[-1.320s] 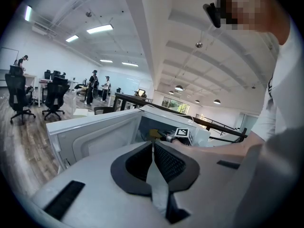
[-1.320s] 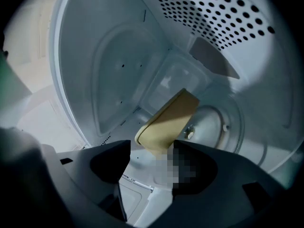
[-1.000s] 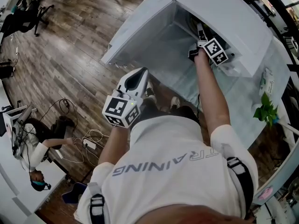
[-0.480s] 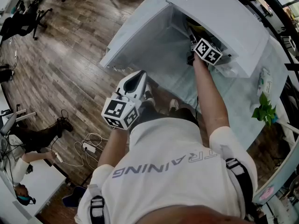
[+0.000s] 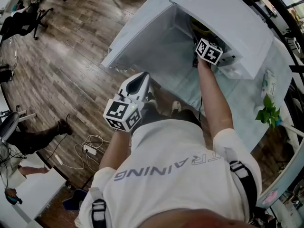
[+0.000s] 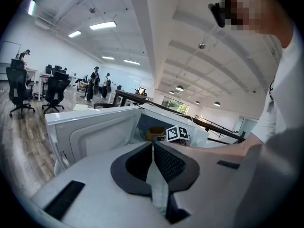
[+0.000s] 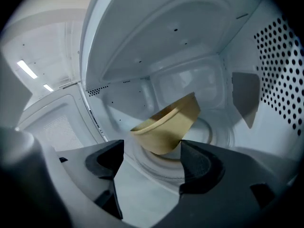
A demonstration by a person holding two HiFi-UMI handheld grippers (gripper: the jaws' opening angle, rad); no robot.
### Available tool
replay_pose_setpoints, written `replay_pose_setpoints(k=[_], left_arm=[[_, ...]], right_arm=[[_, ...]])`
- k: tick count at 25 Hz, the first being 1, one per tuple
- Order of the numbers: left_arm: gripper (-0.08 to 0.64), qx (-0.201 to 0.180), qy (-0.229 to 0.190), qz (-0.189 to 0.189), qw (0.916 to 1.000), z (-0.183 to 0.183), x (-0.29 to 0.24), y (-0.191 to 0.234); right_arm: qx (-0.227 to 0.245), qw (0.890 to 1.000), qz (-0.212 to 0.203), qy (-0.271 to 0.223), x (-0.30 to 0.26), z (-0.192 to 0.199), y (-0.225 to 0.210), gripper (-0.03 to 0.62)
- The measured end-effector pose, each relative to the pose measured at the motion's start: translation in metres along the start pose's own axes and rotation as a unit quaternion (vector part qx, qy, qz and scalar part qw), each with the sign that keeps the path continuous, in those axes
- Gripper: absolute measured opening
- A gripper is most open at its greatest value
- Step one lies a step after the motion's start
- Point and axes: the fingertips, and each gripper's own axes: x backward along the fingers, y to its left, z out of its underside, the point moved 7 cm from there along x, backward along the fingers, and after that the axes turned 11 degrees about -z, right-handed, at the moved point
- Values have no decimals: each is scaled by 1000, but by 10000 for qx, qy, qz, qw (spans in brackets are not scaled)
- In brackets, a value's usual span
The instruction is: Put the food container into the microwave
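A tan bowl, the food container (image 7: 166, 127), rests on the glass turntable (image 7: 211, 134) inside the white microwave (image 5: 228, 18), whose door (image 5: 142, 27) swings open to the left. My right gripper (image 7: 152, 148) reaches into the cavity. Its jaws have just been opening and stand wide on either side of the bowl's near side, the left pad clearly apart from it. Its marker cube (image 5: 209, 51) shows at the microwave mouth. My left gripper (image 5: 141, 80) hangs shut and empty by the person's waist, aimed at the microwave (image 6: 90, 132).
The microwave stands on a pale counter (image 5: 266, 80) with a small green plant (image 5: 270, 110) at its right end. Wooden floor lies to the left, with cables and a power strip (image 5: 90, 146). Another person (image 5: 28, 141) sits at the lower left.
The right gripper has rolled, its marker cube turning, and sunk a little inside the microwave. The left gripper has kept still. The person at the lower left has shifted.
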Motion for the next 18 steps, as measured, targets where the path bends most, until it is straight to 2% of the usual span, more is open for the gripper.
replay_pose_setpoints(k=[10, 14, 18], left_arm=[[43, 169, 43, 66, 9998, 4, 0, 2], [43, 183, 52, 69, 9998, 5, 0, 3], [43, 175, 76, 76, 9998, 4, -1, 2]], right_arm=[[331, 9987, 274, 263, 0, 9, -8, 362], [408, 9971, 545, 339, 6, 9, -12, 291], [490, 9971, 511, 286, 8, 8, -11, 228]])
